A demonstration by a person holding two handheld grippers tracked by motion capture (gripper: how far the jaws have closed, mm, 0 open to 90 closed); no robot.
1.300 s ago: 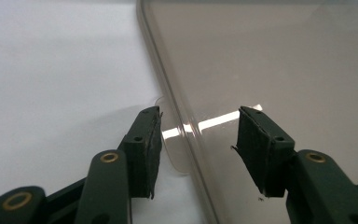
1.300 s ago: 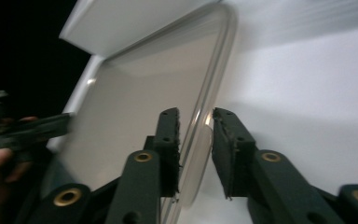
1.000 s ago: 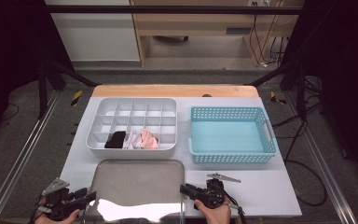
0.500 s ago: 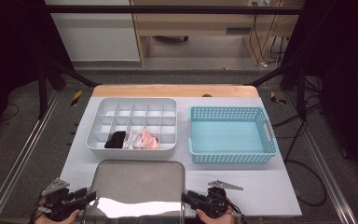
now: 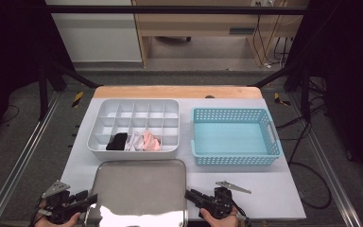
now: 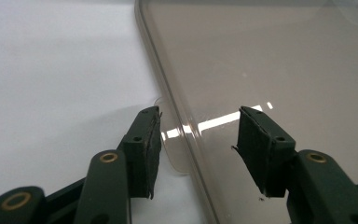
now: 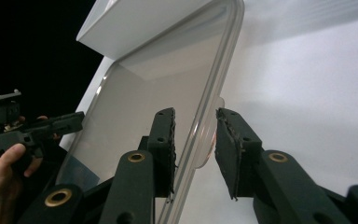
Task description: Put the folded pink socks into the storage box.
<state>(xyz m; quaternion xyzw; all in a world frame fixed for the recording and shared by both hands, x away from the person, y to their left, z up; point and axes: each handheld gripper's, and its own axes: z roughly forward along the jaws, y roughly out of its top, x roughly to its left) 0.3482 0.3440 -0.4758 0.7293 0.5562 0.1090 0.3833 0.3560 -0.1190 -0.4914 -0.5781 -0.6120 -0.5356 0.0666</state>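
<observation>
High view: clear lid (image 5: 139,189) at near table edge, both grippers flanking.
Left gripper (image 6: 198,135) and right gripper (image 7: 195,140) each straddle a rim tab, jaws open, right closing, ready to lift.

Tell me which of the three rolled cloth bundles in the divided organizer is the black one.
The leftmost bundle in the white organizer, front row. It is black; the middle bundle is whitish and the right bundle pink.
</observation>
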